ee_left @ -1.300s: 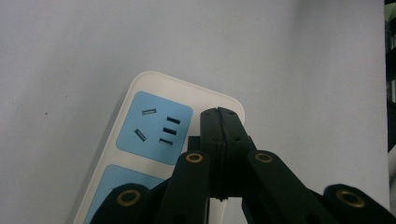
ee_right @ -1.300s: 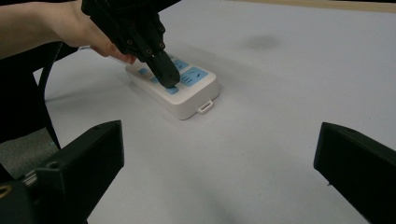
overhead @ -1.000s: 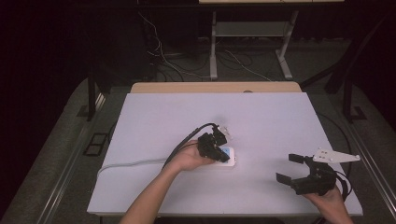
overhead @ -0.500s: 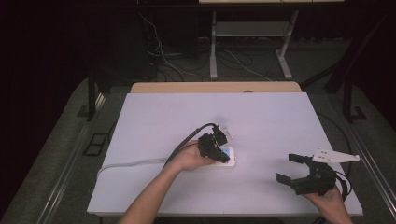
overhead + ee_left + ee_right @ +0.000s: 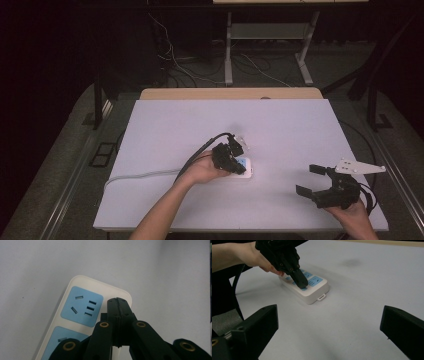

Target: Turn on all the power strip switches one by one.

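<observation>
The white power strip [image 5: 243, 170] with blue sockets lies flat on the pale table [image 5: 165, 125], right under the left gripper [image 5: 234, 161]. The left gripper has its two black jaws pressed together, with nothing between them, and their tip touches the top of the strip beside a blue socket [image 5: 82, 306]. The right gripper [image 5: 312, 180] sits well apart, with its jaws wide apart, holding nothing.

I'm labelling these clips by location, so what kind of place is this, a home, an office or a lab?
Most likely a lab or recording studio, not a home: a bare white table under dark surroundings, loose cables on the floor behind it, and a metal stand frame at the back.
</observation>
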`<state>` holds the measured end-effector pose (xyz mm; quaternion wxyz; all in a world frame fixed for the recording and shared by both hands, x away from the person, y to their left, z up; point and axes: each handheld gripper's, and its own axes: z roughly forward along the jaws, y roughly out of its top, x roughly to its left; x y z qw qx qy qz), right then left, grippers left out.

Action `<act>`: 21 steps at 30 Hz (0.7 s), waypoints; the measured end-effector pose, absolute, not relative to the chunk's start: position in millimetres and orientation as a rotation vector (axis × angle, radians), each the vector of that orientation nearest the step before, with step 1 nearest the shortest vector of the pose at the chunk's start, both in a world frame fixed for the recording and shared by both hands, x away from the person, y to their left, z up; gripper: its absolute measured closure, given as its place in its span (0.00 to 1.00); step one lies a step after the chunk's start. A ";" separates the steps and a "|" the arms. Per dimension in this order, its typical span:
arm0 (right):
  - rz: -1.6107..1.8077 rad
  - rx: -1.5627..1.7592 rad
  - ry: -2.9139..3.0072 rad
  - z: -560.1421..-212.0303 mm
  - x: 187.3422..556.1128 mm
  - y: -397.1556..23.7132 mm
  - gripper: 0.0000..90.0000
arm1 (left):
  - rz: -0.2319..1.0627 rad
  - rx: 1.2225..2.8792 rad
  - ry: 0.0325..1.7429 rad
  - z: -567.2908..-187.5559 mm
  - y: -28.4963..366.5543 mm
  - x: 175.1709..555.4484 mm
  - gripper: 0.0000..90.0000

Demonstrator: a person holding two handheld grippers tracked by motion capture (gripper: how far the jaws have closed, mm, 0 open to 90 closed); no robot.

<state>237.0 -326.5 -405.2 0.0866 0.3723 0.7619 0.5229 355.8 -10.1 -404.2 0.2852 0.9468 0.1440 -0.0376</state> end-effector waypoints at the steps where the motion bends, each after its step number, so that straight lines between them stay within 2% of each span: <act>1: 1.557 1.109 2.270 -405.2 237.1 -326.5 0.02 | -0.099 2.533 0.382 -404.2 -9.9 355.6 0.99; 8: 1.557 1.113 2.272 -405.5 237.3 -326.3 0.02 | -0.081 2.492 0.389 -396.0 -3.6 356.3 0.99; 15: 1.555 1.107 2.276 -405.6 237.1 -325.2 0.02 | -0.041 2.419 0.445 -381.2 14.5 358.2 0.91; 21: 1.556 1.105 2.277 -405.4 236.9 -324.2 0.02 | -0.043 2.341 0.486 -367.2 31.7 356.6 0.69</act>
